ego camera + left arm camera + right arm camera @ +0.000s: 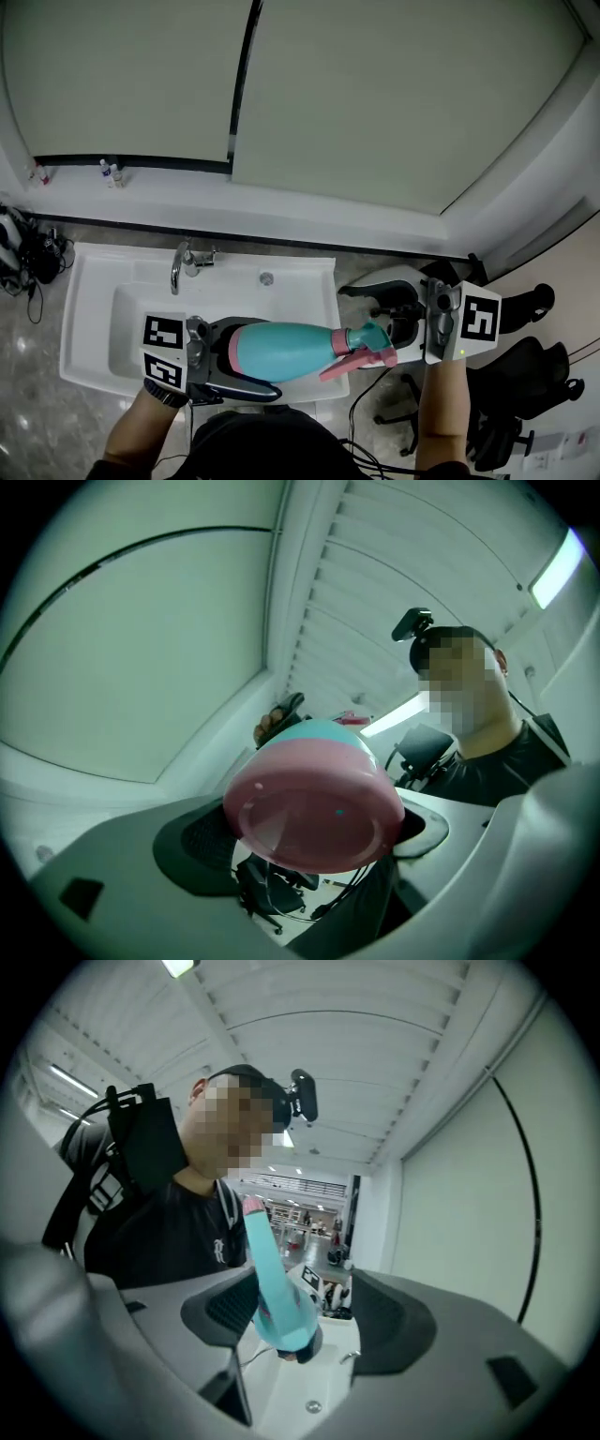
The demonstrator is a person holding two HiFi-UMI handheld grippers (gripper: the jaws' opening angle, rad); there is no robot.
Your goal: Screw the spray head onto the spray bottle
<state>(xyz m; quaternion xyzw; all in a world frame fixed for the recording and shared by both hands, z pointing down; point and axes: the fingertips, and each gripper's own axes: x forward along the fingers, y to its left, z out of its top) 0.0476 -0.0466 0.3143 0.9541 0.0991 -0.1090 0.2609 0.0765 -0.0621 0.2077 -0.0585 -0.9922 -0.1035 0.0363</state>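
Observation:
A teal spray bottle with a pink base lies level over the sink's front edge, its teal and pink spray head pointing right. My left gripper is shut on the bottle's base end; in the left gripper view the pink bottom fills the space between the jaws. My right gripper is at the spray head end with its jaws spread. In the right gripper view the teal spray head sits between them, close to the left pad, with a clear gap to the right pad.
A white sink with a chrome faucet lies below the bottle. Small bottles stand on the sill at the back left. A black office chair and cables are on the floor to the right.

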